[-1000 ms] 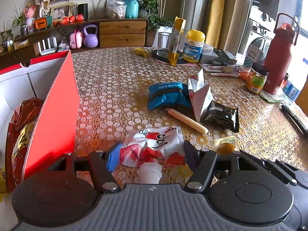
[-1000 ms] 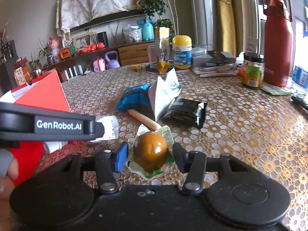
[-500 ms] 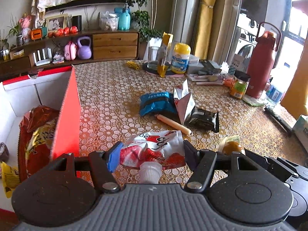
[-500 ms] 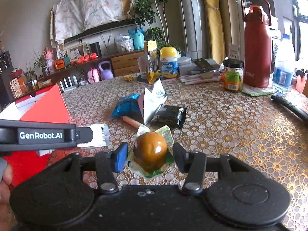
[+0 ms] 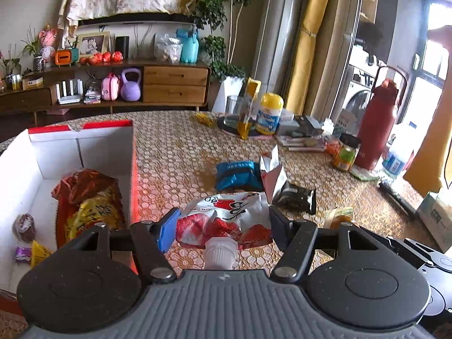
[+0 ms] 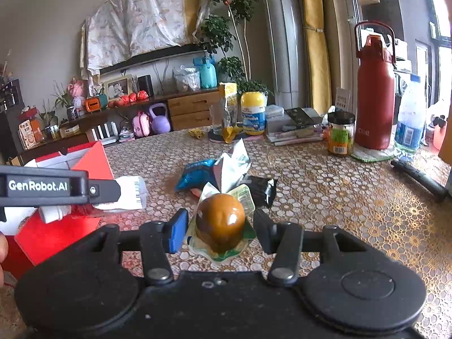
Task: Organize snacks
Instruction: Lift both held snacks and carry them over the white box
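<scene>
Left gripper (image 5: 221,226): jaws clamped on the sides of a red-and-white spouted pouch (image 5: 226,220), white cap toward the camera; the pouch hangs clear of the counter, just right of the box wall, likely so it can be carried over the wall.
Right gripper (image 6: 219,226): jaws set on either side of a sealed brown egg snack (image 6: 221,217). The green-edged wrapper fills the gap and the snack sits above the counter surface, so it appears clamped, though contact at the right pad is hard to see.
Grip choice: both items are held by their flanks, which keeps the soft packaging from folding; this is a judgement.
Red box (image 5: 132,169): white inside, on the counter at the left, open top. It already holds a large red-and-yellow bag (image 5: 90,197) and a few small wrapped sweets at the near corner, so it looks like the collection point.
Counter (image 6: 339,192): patterned cloth; a little farther off lie a blue packet (image 5: 240,173), a silver opened packet (image 5: 271,169) and a black packet (image 5: 299,196), bunched together and not yet sorted.
Far edge: a red bottle (image 6: 374,90), a jar and a yellow-capped tub stand apart from the snacks, probably not part of the job.
Next step, as a guess: swing the pouch left over the wall and release.
</scene>
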Demonstrator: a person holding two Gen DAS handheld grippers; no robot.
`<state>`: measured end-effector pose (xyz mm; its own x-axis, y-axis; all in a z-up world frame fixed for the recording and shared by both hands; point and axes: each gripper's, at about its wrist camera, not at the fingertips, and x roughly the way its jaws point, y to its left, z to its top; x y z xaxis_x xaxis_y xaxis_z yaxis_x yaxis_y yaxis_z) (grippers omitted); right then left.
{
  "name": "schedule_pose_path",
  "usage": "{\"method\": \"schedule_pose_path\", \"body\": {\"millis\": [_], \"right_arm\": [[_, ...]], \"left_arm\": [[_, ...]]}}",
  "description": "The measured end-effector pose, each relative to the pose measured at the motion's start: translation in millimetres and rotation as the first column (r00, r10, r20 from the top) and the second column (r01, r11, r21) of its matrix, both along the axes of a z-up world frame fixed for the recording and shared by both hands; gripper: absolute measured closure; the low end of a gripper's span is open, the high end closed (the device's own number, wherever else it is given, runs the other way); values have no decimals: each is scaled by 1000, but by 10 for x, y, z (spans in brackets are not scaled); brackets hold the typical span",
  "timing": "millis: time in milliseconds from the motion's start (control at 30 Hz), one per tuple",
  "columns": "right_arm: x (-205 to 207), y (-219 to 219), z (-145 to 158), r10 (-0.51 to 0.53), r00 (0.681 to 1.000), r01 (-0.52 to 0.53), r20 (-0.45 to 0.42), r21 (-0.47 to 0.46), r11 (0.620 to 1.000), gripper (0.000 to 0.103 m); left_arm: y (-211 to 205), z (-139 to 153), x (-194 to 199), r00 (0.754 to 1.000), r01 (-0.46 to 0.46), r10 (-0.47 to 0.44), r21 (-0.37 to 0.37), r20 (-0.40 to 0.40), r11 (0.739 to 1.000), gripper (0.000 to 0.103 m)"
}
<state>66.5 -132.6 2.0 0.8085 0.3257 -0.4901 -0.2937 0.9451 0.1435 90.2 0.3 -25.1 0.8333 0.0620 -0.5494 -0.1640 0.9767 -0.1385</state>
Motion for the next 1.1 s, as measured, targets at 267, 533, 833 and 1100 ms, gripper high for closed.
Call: {"method": "schedule_pose_path", "body": {"millis": [267, 533, 833, 1100], "right_arm": [[-85, 239, 281, 61, 996, -62, 68, 8, 998, 53], [-98, 663, 442, 156, 983, -157, 101, 7, 988, 53], [-140, 1144, 649, 256, 956, -258, 141, -5, 966, 54], [-152, 1491, 720, 324, 935, -324, 146, -21, 946, 54]], "left_arm": [[287, 193, -203, 997, -54, 55, -12, 58, 998, 38], [707, 309, -415, 985, -144, 146, -23, 91, 989, 38], [1190, 385, -590, 963, -239, 242, -35, 115, 970, 38], [1501, 334, -710, 949, -294, 295, -25, 108, 956, 38]]}}
